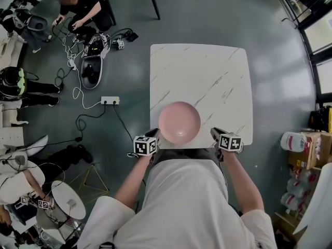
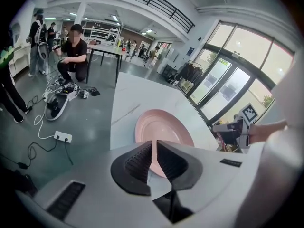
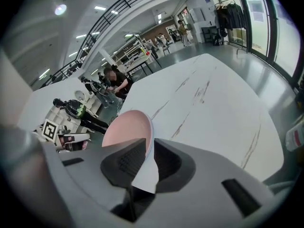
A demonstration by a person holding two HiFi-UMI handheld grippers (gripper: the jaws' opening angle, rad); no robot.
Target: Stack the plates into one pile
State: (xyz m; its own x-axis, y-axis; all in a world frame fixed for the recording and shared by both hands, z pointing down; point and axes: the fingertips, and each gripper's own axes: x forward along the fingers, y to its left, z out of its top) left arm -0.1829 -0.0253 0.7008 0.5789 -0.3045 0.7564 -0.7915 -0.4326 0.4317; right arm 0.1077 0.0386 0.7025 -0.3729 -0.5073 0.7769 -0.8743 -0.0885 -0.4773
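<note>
A pink plate (image 1: 179, 122) lies at the near edge of the white marble table (image 1: 207, 77); whether more plates are under it I cannot tell. My left gripper (image 1: 154, 135) hangs just off the plate's near-left rim, its jaws almost together. In the left gripper view only a thin slit (image 2: 154, 144) is left, and the plate (image 2: 164, 127) shows beyond it, not gripped. My right gripper (image 1: 215, 132) is a little to the right of the plate. Its jaws (image 3: 148, 144) stand apart, and the plate's rim (image 3: 126, 129) shows just ahead of them, untouched.
The table (image 3: 213, 103) stretches away bare beyond the plate. On the floor to the left lie a power strip (image 1: 110, 100) and cables, with a crouching person (image 1: 80, 7) farther back. Boxes (image 1: 306, 149) stand at the right, and more people and gear sit at the lower left.
</note>
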